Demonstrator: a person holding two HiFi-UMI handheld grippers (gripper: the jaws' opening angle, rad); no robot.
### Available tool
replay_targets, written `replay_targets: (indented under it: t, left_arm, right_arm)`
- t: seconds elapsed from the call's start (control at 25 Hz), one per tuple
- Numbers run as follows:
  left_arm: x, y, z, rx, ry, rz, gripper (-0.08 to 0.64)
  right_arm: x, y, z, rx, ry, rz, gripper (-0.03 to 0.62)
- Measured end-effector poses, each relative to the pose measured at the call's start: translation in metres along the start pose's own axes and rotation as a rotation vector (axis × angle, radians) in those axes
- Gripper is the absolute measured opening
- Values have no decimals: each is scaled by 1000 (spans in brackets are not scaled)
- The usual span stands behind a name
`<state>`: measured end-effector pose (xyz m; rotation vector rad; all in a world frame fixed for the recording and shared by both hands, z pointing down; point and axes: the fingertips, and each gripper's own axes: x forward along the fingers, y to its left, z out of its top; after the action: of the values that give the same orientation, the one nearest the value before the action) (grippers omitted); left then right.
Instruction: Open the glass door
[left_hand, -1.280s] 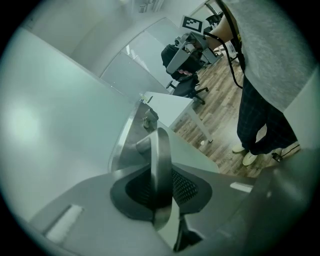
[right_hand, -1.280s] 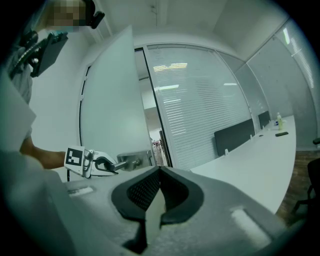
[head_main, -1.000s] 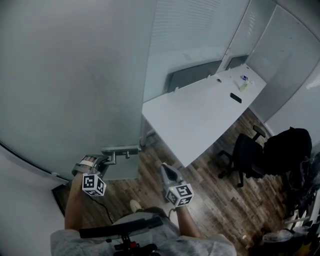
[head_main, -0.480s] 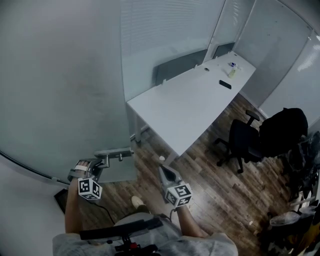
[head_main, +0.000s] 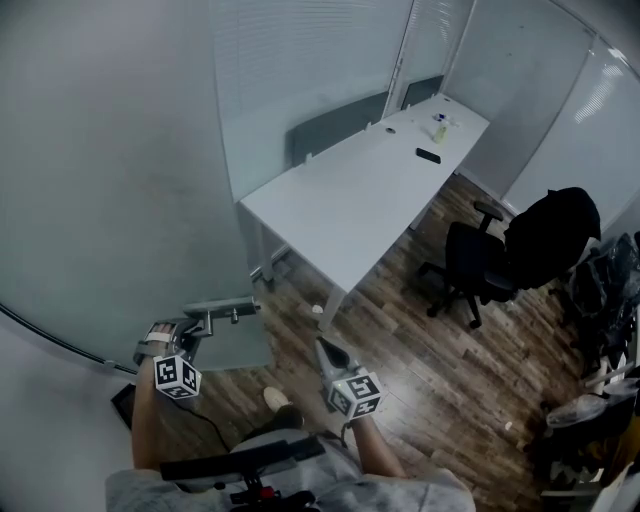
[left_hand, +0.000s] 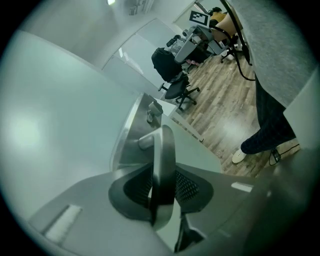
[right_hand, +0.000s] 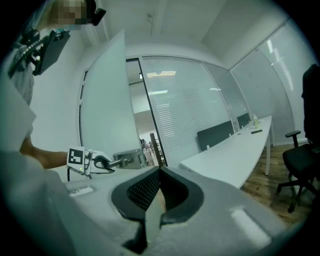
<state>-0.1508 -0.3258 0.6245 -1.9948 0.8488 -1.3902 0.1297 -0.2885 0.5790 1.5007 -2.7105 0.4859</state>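
Office room, wood floor, white surface (head_main: 350, 190) beyond. Glass door (head_main: 120, 200) stands ajar at left. The left tool (head_main: 192, 327) is clamped on its lever handle (head_main: 222, 308); the right tool (head_main: 328, 350) is closed, empty. Risk: pads may slip off the smooth lever mid-swing, freeing the door.

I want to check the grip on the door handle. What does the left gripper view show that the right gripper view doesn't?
Only the left gripper view: the door handle up close, clamped between the pads of the left gripper, and the person's light shoe. Only the right gripper view: the right gripper, jaws shut on nothing, and the left gripper seen from outside with its marker cube. Both: the handle on the glass door, a black office chair and the wood floor.
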Motion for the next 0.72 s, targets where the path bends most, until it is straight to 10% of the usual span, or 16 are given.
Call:
replay_targets:
  t: [0.72]
  left_arm:
    - [-43, -44, 13, 74, -31, -22, 91]
  right_arm:
    - [-72, 32, -17, 0, -40, -44, 2]
